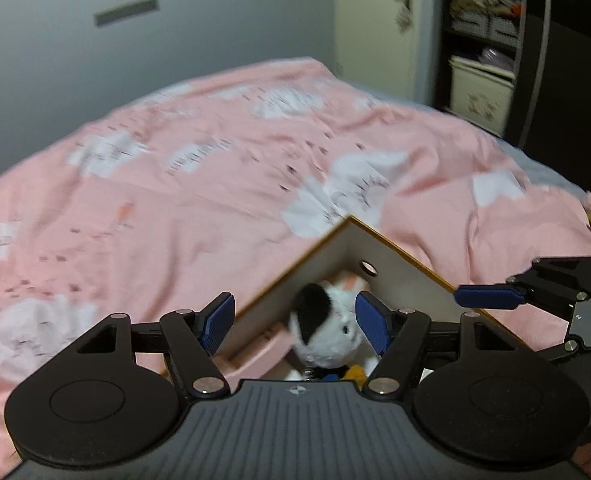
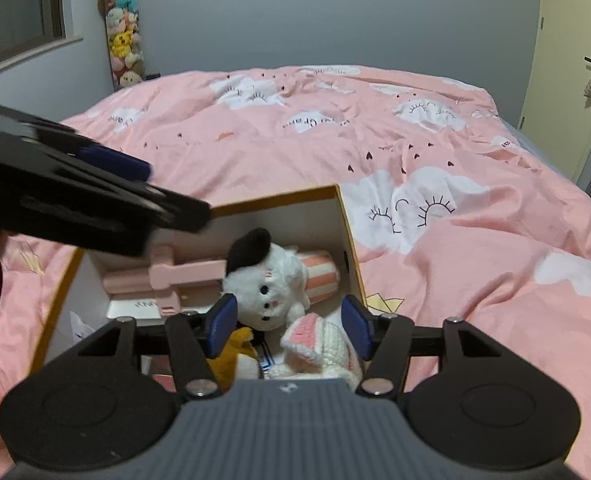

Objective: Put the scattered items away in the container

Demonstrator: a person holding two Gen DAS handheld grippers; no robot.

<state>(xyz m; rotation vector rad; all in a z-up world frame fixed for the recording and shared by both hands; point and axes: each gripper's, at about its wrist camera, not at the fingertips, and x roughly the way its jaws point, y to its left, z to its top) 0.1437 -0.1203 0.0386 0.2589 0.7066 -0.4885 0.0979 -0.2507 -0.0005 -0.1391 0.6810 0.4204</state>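
Right claw (image 2: 289, 326) hung open and empty over the orange-rimmed white cardboard box (image 2: 345, 216) on the pink bed; left claw (image 1: 293, 326) gaped too. Fluffy white plush toy (image 2: 267, 284) lay inside; a careless retreat could snag it.

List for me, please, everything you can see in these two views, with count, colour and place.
box: one, orange rim, white inside, on the bed.
plush dog: one, white with black ear, inside the box.
striped roll: one, pink and white, in the box beside the dog.
pink case: one, in the box, left part.
knitted toy: one, white and pink, near edge of the box.
yellow toy: one, partly hidden.
bedcover: one, pink with white clouds.
plush stack: several, mixed colours, far corner.
left tongs: open, over the box.
right tongs: open, over the box.
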